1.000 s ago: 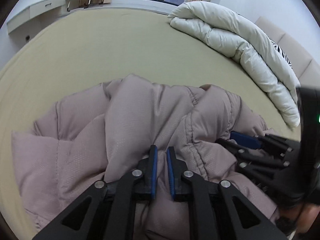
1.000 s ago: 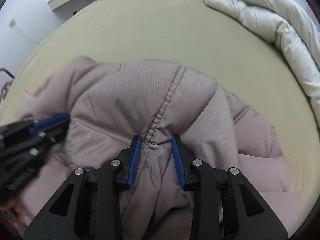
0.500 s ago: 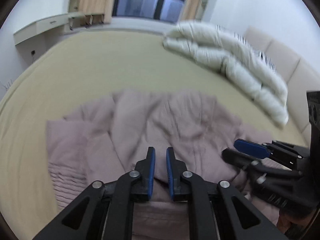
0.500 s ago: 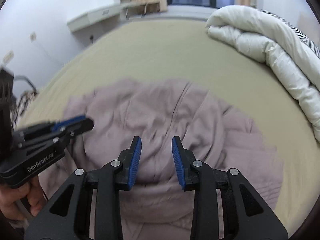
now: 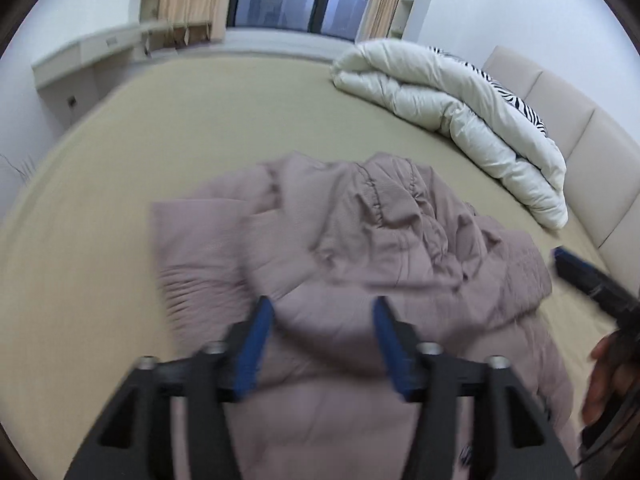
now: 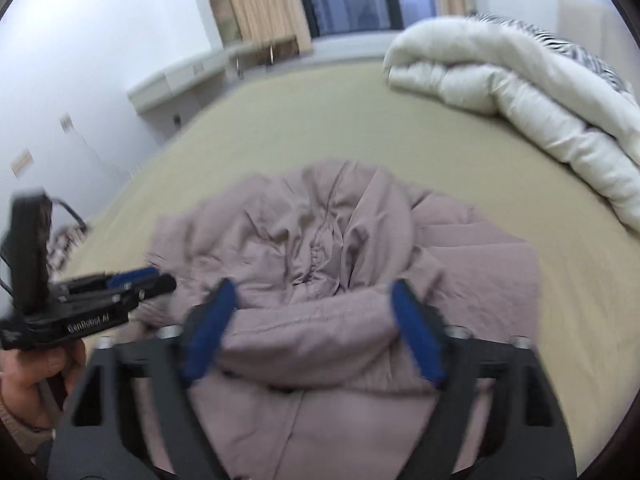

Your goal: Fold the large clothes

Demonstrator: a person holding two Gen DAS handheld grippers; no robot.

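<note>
The mauve puffer jacket [image 5: 360, 264] is released onto the bed [image 5: 120, 168] in a bunched heap; both the left tool [image 5: 322, 344] and right tool [image 6: 316, 332] are opening, empty, so 1 fold is judged finished.

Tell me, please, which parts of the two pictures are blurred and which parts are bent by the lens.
Left wrist view: the pink puffer jacket and the left gripper are motion-blurred; the white duvet is sharper. Right wrist view: nearly everything smears, the right gripper most. Both views: the fisheye lens curves the bed edges.
</note>
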